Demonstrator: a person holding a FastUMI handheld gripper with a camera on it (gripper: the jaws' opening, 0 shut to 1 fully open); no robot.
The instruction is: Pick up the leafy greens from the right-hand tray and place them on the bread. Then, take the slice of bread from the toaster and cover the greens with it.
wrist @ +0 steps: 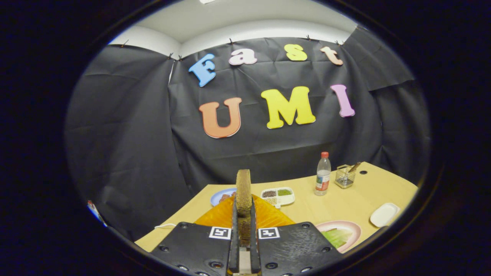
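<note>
My gripper is shut on a slice of bread, which stands on edge between the two fingers and rises above them. The slice is brown and rough on its rim. Behind and below it lies an orange mat or board, partly hidden by the fingers. To the right of the fingers a pink plate holds pale green leafy greens. I cannot make out a toaster or a second slice of bread.
On the tan table stand a clear bottle with a red cap, a wire basket, a white divided dish of seasonings, a blue plate and a small white dish.
</note>
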